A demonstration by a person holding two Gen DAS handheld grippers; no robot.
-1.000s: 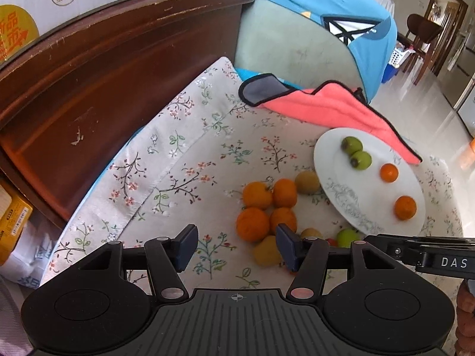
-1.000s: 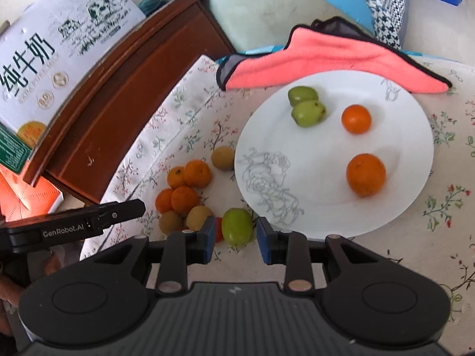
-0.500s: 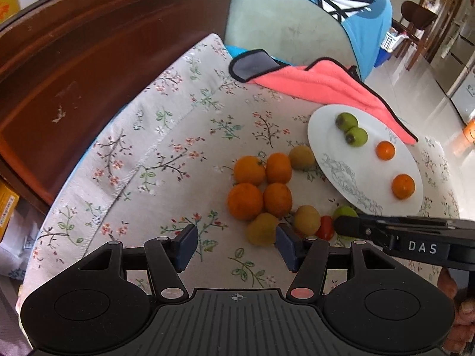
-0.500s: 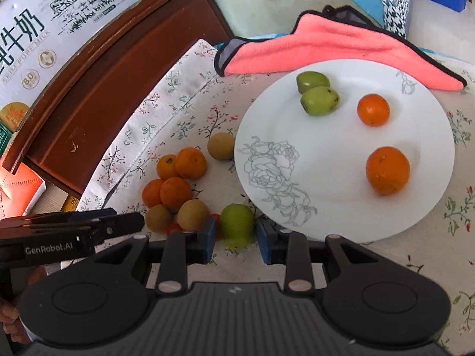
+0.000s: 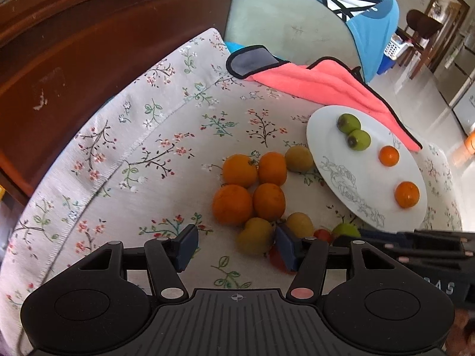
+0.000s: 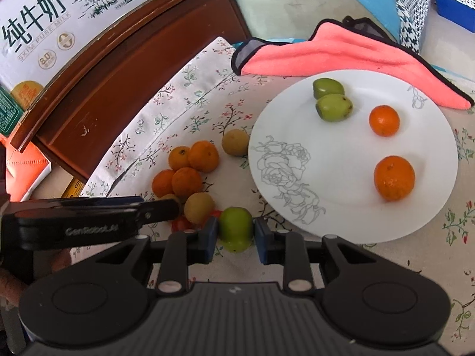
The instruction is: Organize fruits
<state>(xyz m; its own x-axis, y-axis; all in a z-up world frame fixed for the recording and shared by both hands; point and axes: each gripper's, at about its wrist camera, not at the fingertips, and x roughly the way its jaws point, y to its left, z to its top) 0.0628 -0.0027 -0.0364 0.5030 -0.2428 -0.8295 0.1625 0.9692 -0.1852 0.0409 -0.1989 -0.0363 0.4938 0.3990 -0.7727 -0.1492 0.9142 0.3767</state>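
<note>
Right gripper (image 6: 234, 233) has just been closing and clamps the green fruit (image 6: 236, 231), apparently snug, beside the plate (image 6: 341, 207); next, lift toward two o'clock. Left gripper (image 5: 234, 244) hangs released.

A floral tablecloth (image 5: 166, 136) covers the bench, and a dark wooden cabinet (image 5: 89, 44) stands along its left side with a milk carton box (image 6: 53, 26) on top. Beyond the bench sits a pale green chair back (image 5: 285, 23) draped in blue fabric (image 5: 371, 17). Far right, daylight falls on a glossy light floor (image 5: 415, 89), with a dark wooden chair (image 5: 421, 23) near a doorway (image 5: 448, 9).
</note>
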